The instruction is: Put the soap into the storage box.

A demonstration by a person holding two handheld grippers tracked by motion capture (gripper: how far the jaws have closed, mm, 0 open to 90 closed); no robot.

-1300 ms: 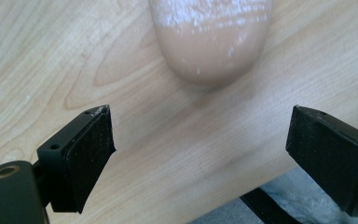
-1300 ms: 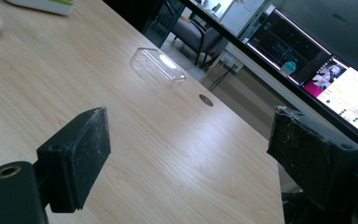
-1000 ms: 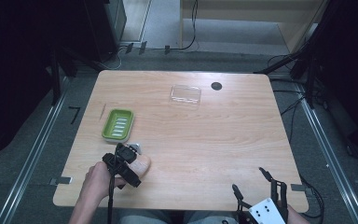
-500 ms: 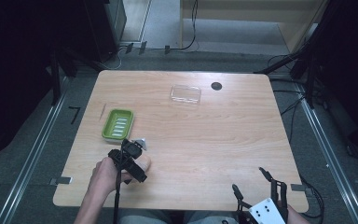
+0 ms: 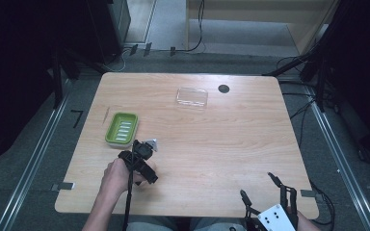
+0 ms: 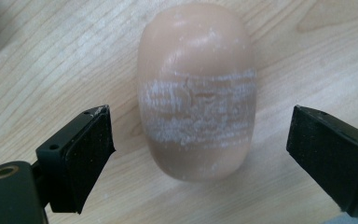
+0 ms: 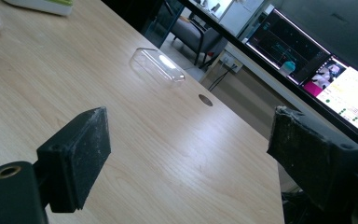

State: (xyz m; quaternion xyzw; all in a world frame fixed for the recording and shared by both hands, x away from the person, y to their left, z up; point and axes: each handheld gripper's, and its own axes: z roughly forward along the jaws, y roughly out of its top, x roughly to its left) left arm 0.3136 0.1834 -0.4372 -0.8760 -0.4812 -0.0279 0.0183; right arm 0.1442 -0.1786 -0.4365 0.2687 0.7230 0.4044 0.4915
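In the lower left of the high view, the left gripper (image 5: 142, 153) has moved a little up and to the right since a moment ago, closer to the green soap dish (image 5: 122, 128). Its jaws are wide open, and in the left gripper view the pink soap bar (image 6: 196, 88) lies flat on the wooden table (image 6: 37, 56) right between them, touching neither jaw. The right gripper (image 5: 267, 192) has stayed at the bottom right of the high view, wide open and holding nothing, and the clear lid (image 5: 191, 97) lies at the upper middle.
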